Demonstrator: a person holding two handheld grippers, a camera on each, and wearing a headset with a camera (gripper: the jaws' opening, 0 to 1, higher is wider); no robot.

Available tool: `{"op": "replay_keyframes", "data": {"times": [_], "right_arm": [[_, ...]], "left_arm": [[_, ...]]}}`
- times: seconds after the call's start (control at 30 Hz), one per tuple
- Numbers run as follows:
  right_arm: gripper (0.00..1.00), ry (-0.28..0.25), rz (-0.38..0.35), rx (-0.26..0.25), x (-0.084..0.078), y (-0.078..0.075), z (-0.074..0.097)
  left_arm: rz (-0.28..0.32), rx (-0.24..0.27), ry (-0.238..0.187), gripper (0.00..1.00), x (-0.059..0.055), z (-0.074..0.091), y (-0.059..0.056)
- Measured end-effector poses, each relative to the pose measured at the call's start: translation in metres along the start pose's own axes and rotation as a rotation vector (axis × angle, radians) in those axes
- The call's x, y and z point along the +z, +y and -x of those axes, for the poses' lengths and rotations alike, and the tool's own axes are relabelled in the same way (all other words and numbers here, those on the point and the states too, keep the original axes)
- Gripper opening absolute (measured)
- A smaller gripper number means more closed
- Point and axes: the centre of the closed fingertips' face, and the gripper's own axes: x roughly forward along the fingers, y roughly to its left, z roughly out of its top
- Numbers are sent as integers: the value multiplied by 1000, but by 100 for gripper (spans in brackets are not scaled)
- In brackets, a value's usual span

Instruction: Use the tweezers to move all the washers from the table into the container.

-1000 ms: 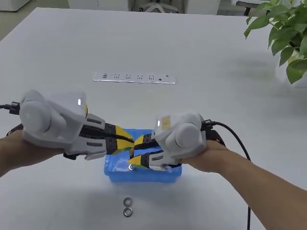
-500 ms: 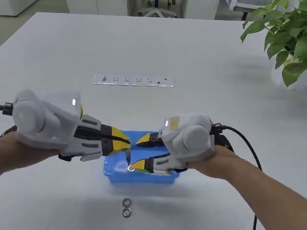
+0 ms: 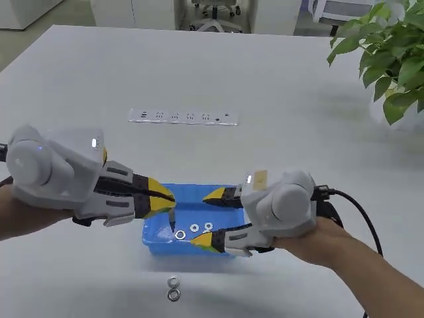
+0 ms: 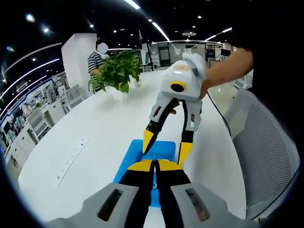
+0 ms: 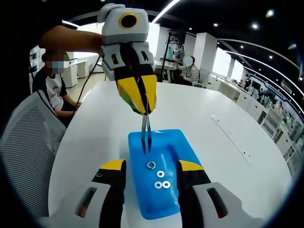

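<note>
1. Right gripper (image 3: pixel 205 218): drawn back toward 3 o'clock, jaws wide, empty.
2. Left gripper (image 3: pixel 165 200): clamped on tweezers (image 3: pixel 172 222), tips over container (image 3: pixel 165 246).
3. Binned washers (image 3: pixel 194 228): three visible inside; loose washers (image 3: pixel 173 295): two at container's 6 o'clock, pending.

The right gripper (image 3: pixel 205 219) now sits farther right than a second ago, drawn back from the middle of the blue container (image 3: pixel 156 242). Its fingers (image 3: pixel 213 196) no longer overlap those of the left gripper (image 3: pixel 168 201), and the gap between the two is wider. The container floor, covered before, now lies in view with several washers (image 3: pixel 194 228) on it, where only one showed earlier. The tweezers (image 3: pixel 173 220), hidden at first, now show below the left gripper's closed fingers.
</note>
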Motion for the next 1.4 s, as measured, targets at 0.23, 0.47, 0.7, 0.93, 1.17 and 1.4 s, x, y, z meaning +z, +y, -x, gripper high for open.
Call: {"op": "replay_keyframes", "data": {"times": [0.23, 0.47, 0.7, 0.93, 1.17, 1.4], "right_arm": [[52, 10, -56, -55, -10, 1, 18], [59, 11, -114, -96, -20, 3, 33], [66, 1, -162, -119, -28, 6, 43], [75, -9, -194, -123, -31, 10, 51], [85, -26, -219, -127, -29, 14, 53], [96, -40, -236, -142, -29, 17, 55]], "left_arm": [[3, -2, -3, 5, 4, 4, -6], [5, -4, -1, 5, 6, 9, -11], [0, -2, -3, 5, 10, 14, -17], [-1, 12, -10, 5, 14, 20, -19], [-3, 16, -14, 5, 18, 24, -24], [-5, 8, -18, 5, 19, 27, -31]]}}
